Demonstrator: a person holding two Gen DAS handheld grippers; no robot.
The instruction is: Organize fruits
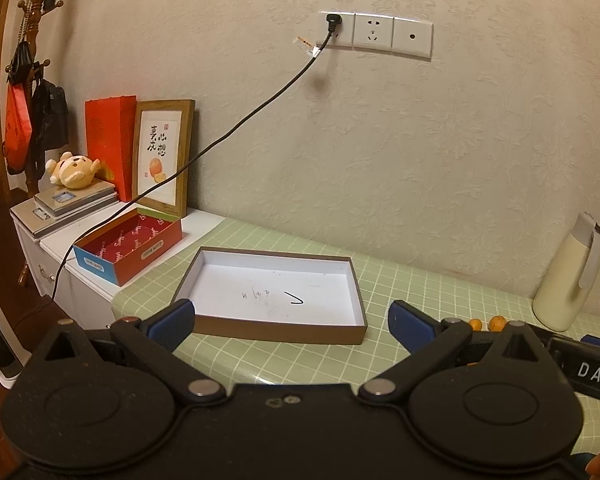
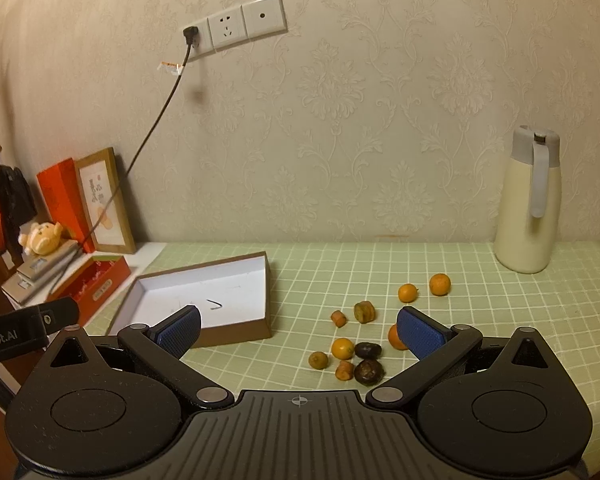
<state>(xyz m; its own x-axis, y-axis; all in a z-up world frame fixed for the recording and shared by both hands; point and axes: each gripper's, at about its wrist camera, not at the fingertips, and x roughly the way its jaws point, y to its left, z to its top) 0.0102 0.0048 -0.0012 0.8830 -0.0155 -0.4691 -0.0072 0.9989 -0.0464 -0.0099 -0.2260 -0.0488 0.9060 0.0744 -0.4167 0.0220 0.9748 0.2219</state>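
Both tongs were released and held nothing: left gripper [image 1: 292,322] hovered at the near edge of the shallow white-lined box [image 1: 278,286], right gripper [image 2: 299,334] over the fruits [image 2: 358,346], scattered loose on the green checked tablecloth [image 2: 500,320] just right of that box. Nothing sat between fruits and box. Cream thermos [image 2: 526,210] stood far right by the wall; red carton [image 1: 130,242], framed picture [image 1: 162,156] and plush toy [image 1: 74,168] sat left, with a black cable [image 1: 236,128] crossing them.

Matt cardboard box [image 1: 276,332], wooden frame [image 1: 188,152], seemingly glossy checked tablecloth [image 2: 500,320]
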